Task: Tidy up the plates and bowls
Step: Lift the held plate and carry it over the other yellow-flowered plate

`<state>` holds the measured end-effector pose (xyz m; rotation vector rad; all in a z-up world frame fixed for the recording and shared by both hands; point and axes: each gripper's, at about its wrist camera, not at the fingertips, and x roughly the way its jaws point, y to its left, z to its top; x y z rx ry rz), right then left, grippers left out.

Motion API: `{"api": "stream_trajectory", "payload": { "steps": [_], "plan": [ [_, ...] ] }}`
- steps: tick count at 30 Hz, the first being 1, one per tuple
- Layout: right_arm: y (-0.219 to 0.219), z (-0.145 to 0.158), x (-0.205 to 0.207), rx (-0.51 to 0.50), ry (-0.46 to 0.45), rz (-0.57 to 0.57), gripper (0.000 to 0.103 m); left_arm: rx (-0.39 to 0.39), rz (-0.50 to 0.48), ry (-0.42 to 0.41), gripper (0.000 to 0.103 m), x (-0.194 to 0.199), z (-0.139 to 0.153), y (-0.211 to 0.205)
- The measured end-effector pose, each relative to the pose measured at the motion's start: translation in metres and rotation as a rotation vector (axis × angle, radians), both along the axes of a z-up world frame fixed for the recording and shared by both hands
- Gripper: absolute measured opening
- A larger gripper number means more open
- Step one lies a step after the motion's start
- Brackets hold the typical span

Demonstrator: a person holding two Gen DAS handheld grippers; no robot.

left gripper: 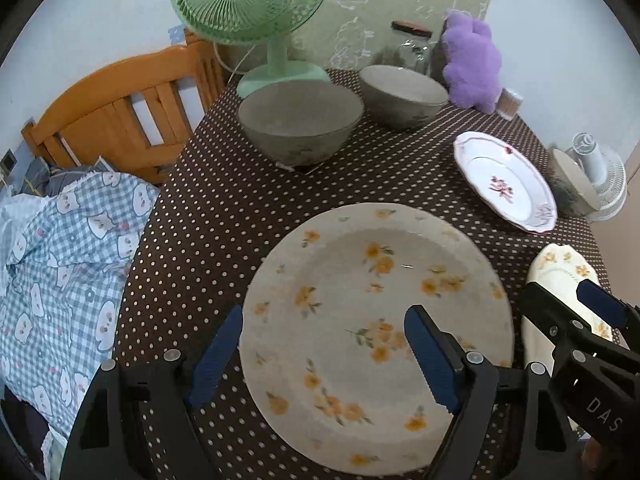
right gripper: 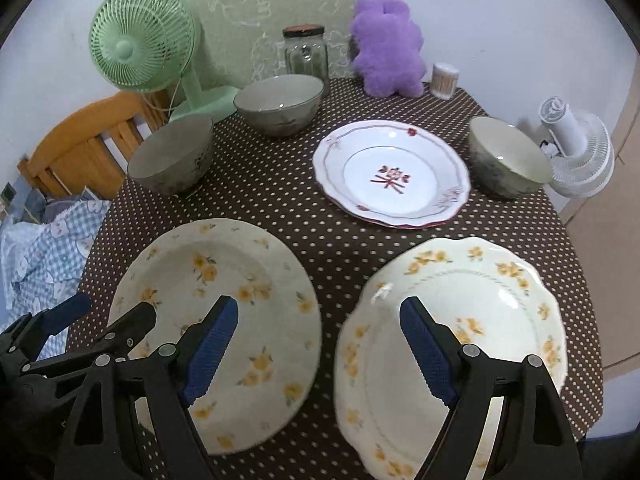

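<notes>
A round yellow-flowered plate (left gripper: 376, 332) lies on the dotted table, also in the right wrist view (right gripper: 224, 320). My left gripper (left gripper: 324, 348) is open, its fingers straddling that plate's left rim. A scalloped yellow-flowered plate (right gripper: 460, 344) lies to its right. My right gripper (right gripper: 320, 344) is open, straddling that plate's left rim; it also shows in the left wrist view (left gripper: 568, 304). A white plate with red pattern (right gripper: 390, 174) lies behind. Three grey bowls stand at the left (right gripper: 172, 158), the back (right gripper: 280, 104) and the right (right gripper: 506, 158).
A green fan (right gripper: 140, 40), a glass jar (right gripper: 306, 54), a purple plush toy (right gripper: 386, 46) and a toothpick holder (right gripper: 444, 80) stand along the table's back. A white fan (right gripper: 576, 152) sits at right. A wooden bed frame (left gripper: 120, 112) with checked bedding (left gripper: 60, 272) is left.
</notes>
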<state>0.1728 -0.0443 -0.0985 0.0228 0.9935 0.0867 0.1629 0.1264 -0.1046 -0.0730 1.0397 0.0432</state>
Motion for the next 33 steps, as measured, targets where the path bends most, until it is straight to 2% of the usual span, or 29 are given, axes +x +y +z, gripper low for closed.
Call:
{"api": "stream_trajectory", "payload": {
  "steps": [15,22,33],
  "plan": [
    [0.025,-0.046,0.037,-0.021,0.109,0.003,0.076,-0.003,0.009,0.087,0.083,0.026,-0.038,0.021],
    [0.033,-0.061,0.046,-0.012,0.163,0.029,0.066,-0.016,0.007,0.128,0.075,0.033,-0.052,0.022],
    [0.041,-0.067,0.047,-0.048,0.177,0.029,0.065,-0.011,0.006,0.124,0.070,0.034,-0.050,0.020]
  ]
}}
